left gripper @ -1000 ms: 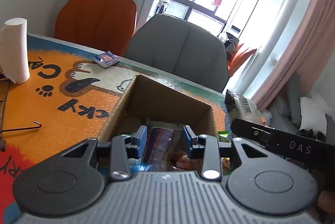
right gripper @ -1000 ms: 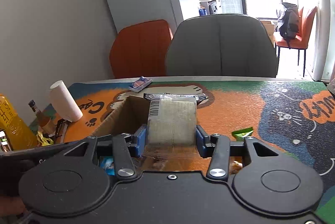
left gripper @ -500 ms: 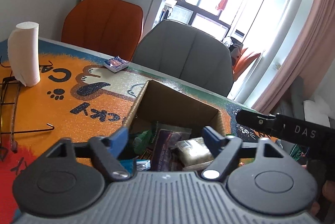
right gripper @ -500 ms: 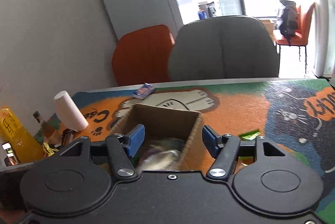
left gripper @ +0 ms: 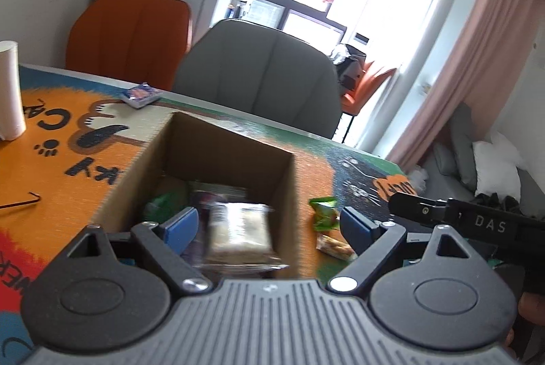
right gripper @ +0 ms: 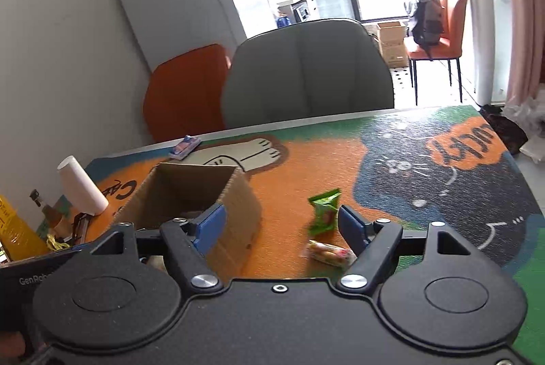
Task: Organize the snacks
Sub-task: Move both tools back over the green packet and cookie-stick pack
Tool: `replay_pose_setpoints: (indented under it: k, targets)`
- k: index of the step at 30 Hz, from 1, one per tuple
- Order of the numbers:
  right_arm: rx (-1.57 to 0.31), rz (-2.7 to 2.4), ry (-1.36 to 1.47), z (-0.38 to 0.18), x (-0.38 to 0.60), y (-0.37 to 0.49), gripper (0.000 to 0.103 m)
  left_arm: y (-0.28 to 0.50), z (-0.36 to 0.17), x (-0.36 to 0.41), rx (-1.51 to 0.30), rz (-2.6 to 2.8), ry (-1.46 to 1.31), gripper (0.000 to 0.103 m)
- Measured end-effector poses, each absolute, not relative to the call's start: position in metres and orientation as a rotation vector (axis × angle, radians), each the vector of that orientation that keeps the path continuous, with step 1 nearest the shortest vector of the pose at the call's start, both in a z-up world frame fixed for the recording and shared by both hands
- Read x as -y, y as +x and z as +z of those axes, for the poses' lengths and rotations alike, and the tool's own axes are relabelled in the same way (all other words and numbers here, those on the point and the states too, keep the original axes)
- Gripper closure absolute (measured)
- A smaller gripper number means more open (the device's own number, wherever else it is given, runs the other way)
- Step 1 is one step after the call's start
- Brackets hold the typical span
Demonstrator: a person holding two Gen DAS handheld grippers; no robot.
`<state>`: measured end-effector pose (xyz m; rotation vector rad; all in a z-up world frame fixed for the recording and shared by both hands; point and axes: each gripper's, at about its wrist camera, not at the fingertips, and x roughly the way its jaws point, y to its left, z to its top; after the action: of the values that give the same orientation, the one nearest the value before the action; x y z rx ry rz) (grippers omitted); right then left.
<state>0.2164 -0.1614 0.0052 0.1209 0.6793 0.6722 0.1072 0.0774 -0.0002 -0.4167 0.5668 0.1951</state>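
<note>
The left gripper (left gripper: 269, 225) hangs over the near end of the cardboard box (left gripper: 218, 143). Its jaws have just been opening and now stand wide apart. Nothing is pinched between them. A pale wrapped snack (left gripper: 238, 235) lies inside the box, right under the gap between the blue pads (left gripper: 180, 225). The pads do not press on it. Other packets lie under and beside it in the box, one dark and one green, but they are blurry.

The right gripper (right gripper: 279, 227) is to the right of the box (right gripper: 190, 191), over the bright mat (right gripper: 306, 170). Its jaws have also just been opening, and they hold nothing. The left pad sits in front of the box's near right corner. The right pad sits just beside a green snack packet (right gripper: 323, 211). That green packet lies on the orange part of the mat, between the two pads as the camera sees it, closer to the right one. A small clear packet (right gripper: 327, 252) with something yellowish in it lies on the mat nearer to the camera, just below the green one.

A little blue packet (right gripper: 185, 147) lies by itself near the far edge of the table, well apart from the box. A white paper roll (right gripper: 81, 187) stands on the mat to the left of the box.
</note>
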Motion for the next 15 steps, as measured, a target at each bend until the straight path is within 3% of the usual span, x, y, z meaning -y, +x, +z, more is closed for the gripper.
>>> replay_pose_setpoints:
  k: [15]
  targets:
    - [-0.731,0.671,0.201,-0.015,0.222,0.238,0.03,0.138,-0.004,-0.011,-0.592,0.134,-0.335,0.014]
